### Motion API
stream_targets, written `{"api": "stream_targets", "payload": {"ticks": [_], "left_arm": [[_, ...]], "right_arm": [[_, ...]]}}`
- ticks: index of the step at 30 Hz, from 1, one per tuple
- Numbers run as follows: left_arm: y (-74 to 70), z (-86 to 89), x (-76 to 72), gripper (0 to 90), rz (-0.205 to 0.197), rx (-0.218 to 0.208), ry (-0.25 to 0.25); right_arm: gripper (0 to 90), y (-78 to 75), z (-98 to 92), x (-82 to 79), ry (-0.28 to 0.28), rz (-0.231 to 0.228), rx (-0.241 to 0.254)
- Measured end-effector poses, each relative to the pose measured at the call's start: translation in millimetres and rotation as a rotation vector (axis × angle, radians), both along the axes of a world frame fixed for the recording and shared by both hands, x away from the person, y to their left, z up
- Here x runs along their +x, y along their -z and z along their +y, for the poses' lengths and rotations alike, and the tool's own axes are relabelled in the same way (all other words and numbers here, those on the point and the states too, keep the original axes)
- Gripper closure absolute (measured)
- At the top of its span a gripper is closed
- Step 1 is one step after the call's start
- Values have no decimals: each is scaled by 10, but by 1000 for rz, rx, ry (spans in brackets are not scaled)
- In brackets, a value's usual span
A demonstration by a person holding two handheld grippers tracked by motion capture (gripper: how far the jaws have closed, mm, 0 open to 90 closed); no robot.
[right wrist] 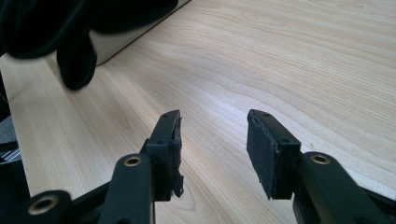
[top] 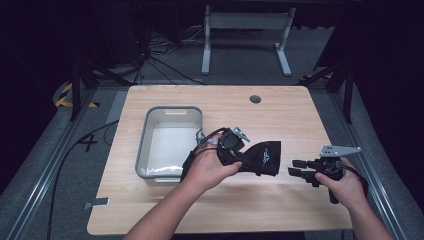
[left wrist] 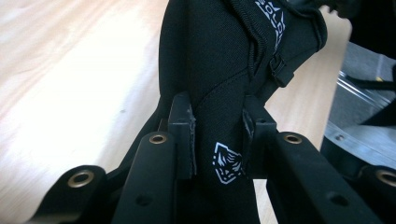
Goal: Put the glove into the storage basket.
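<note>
The left gripper point(left wrist: 217, 135) clamps the bag point(top: 260, 157) just right of the bin point(top: 145, 150), and this soft bag may slip out, because the open, empty right gripper point(right wrist: 214, 140) does not support it.

I see the black fabric pouch point(top: 260, 157) with white logo print and a strap buckle, lifted off the table point(top: 280, 115), pinched at one end, hanging tilted just right of the grey bin point(top: 145, 145).

Bin point(top: 143, 145): set on the table point(top: 280, 210), left of centre.
Pouch point(top: 264, 156): held above the table by the left gripper point(top: 239, 162) — just right of the bin.
Right gripper point(top: 299, 167): placed right of the pouch, apart from it — jaws pointed toward it.
</note>
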State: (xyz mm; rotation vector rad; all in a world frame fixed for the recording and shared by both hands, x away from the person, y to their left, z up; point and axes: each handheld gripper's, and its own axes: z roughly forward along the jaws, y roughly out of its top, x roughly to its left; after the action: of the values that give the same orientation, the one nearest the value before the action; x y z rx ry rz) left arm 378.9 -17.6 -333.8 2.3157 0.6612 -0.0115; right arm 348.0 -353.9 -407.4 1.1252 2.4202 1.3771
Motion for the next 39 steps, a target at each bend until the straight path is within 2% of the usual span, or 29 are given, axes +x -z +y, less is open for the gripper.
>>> {"api": "stream_targets", "payload": {"ticks": [2,3,4,5,6,14,15,16,19,20,21,22,24,28,29,33,34,35,36,39], "left_arm": [[-39,78,26,706,-2,-4,-38],[-39,78,26,706,-2,-4,-38],[-75,182,56,706,-14,-2,-84],[-91,243,68,706,-16,-3,-108],[-91,243,68,706,-16,-3,-108],[-229,720,65,704,-33,-31,-257],[-241,765,62,704,-38,-29,-273],[-252,836,52,703,-45,-8,-289],[-251,900,41,702,-49,-6,-315],[-253,983,48,702,-50,-11,-345],[-253,983,48,702,-50,-11,-345],[-249,1064,70,702,-63,-2,-384],[-245,1103,86,701,-65,2,-400],[-222,1265,164,701,-52,-13,-473],[-198,1324,203,702,-46,-10,-508],[-164,1386,250,702,-47,6,-556],[-143,1428,282,702,-48,4,-589],[-143,1428,282,701,-48,4,-589],[-117,1463,317,701,-44,6,-617],[-68,1468,358,701,-37,21,-639]], "right_arm": [[553,4,11,6,-5,0,0],[553,4,11,6,-5,0,0],[552,6,29,21,-12,5,-2],[551,7,41,34,-18,4,-2],[551,7,54,52,-23,3,-3],[551,6,176,169,-59,0,-3],[550,11,209,185,-66,3,-6],[549,14,223,190,-69,4,-7],[549,15,244,196,-74,6,-10],[549,16,244,198,-76,7,-10],[549,16,244,198,-76,7,-10],[549,20,243,199,-73,7,-9],[549,25,243,198,-72,10,-11],[547,31,245,189,-74,12,-12],[547,35,242,184,-72,14,-14],[546,39,230,172,-67,14,-13],[545,40,223,159,-65,15,-10],[545,40,223,159,-65,15,-10],[545,40,214,146,-61,16,-12],[544,45,204,136,-58,16,-12]]}}
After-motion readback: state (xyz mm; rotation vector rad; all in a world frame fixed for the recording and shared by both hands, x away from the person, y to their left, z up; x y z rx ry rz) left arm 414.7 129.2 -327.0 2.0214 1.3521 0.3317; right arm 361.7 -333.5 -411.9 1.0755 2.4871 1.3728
